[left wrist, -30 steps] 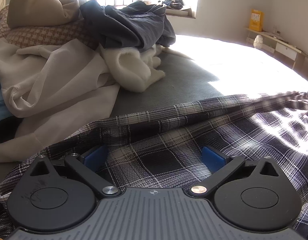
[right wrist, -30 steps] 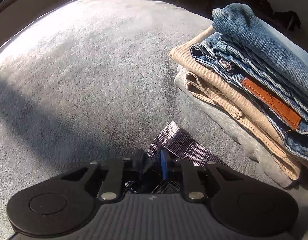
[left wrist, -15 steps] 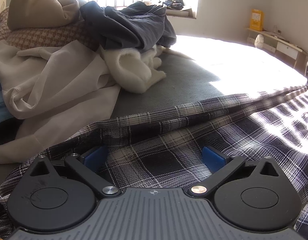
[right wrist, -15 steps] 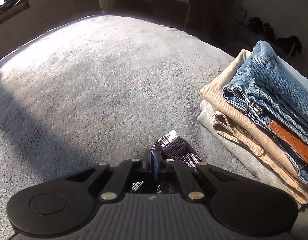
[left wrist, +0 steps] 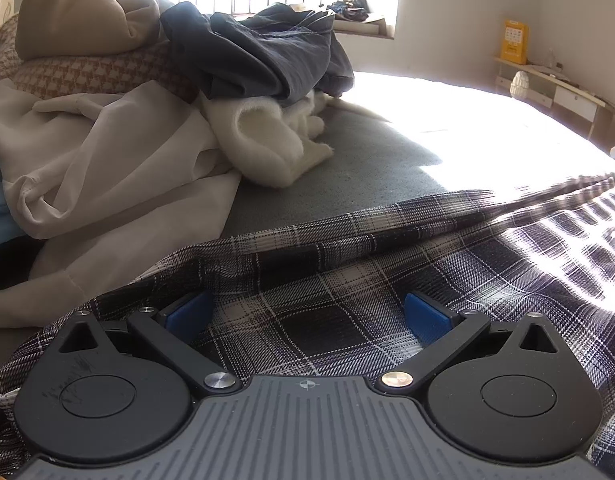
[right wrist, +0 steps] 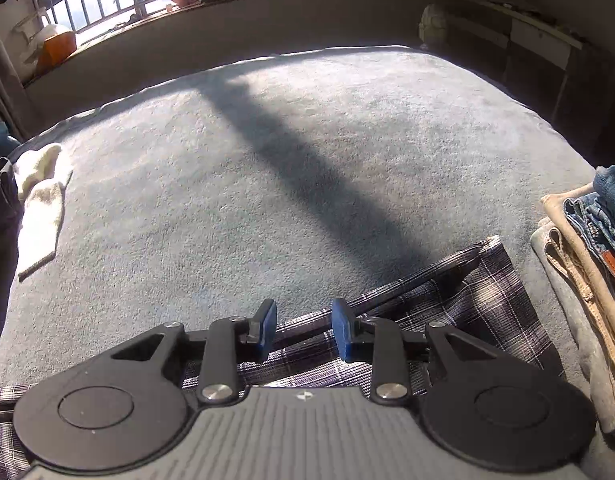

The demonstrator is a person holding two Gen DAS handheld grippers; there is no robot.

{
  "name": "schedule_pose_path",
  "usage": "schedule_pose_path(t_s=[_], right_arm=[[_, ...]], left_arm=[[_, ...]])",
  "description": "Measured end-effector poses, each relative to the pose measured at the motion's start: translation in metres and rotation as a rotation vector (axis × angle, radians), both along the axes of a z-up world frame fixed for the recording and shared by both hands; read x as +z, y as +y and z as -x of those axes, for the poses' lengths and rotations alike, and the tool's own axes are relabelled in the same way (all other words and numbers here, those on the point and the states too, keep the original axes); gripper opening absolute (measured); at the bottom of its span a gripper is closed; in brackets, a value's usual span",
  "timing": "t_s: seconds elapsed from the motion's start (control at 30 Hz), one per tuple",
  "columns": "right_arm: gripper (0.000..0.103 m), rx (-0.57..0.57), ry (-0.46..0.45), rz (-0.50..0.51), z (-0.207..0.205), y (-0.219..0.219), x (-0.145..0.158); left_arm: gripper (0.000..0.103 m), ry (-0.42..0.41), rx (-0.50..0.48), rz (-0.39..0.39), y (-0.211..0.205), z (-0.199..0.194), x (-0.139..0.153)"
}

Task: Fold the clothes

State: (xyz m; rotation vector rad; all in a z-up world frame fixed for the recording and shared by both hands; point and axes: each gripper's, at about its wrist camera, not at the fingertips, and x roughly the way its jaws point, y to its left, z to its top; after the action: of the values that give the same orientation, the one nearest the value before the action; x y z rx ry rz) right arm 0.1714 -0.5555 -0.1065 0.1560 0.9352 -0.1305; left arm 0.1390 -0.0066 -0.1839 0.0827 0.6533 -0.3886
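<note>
A black-and-white plaid garment [left wrist: 387, 272] lies spread on the grey bed cover. My left gripper [left wrist: 305, 314] hovers low over it, jaws wide open, blue pads [left wrist: 187, 314] apart with only flat cloth below. In the right wrist view the same plaid garment [right wrist: 459, 296] lies flat, its corner toward the folded stack. My right gripper [right wrist: 303, 326] sits above its edge; its jaws are opening and nothing is pinched between the pads.
An unfolded heap of cream [left wrist: 87, 168], dark blue [left wrist: 267, 52] and checked brown clothes fills the left. A folded stack of jeans and tan trousers [right wrist: 587, 264] sits at the right. A white sock-like piece [right wrist: 41, 208] lies at the left. A window and low shelf stand beyond.
My right gripper let go of the plaid corner, opened, and swung up and round, so the window now shows. The plaid lies flat. The left gripper stayed put.
</note>
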Motion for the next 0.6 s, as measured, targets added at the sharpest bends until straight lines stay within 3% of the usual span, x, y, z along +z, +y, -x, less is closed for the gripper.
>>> schedule_pose_path(t_s=[0.1, 0.2, 0.27, 0.4, 0.43, 0.6], right_arm=[[0.027, 0.231, 0.061, -0.04, -0.011, 0.074, -0.018], [0.026, 0.314, 0.108, -0.008, -0.029, 0.127, -0.046], [0.026, 0.268, 0.066, -0.012, -0.045, 0.141, -0.049], [0.026, 0.085, 0.028, -0.129, -0.065, 0.126, -0.036], [0.026, 0.101, 0.034, -0.155, -0.064, 0.13, -0.03], [0.026, 0.399, 0.115, -0.195, -0.037, 0.204, -0.014]], left_arm=[[0.102, 0.0, 0.016, 0.017, 0.001, -0.001, 0.005], [0.102, 0.013, 0.045, 0.062, 0.003, -0.006, 0.01], [0.102, 0.037, 0.074, 0.104, 0.005, -0.014, 0.011], [0.102, 0.056, 0.115, 0.173, 0.01, -0.023, 0.013], [0.102, 0.062, 0.123, 0.19, 0.012, -0.025, 0.012], [0.103, 0.079, 0.156, 0.241, 0.016, -0.035, 0.009]])
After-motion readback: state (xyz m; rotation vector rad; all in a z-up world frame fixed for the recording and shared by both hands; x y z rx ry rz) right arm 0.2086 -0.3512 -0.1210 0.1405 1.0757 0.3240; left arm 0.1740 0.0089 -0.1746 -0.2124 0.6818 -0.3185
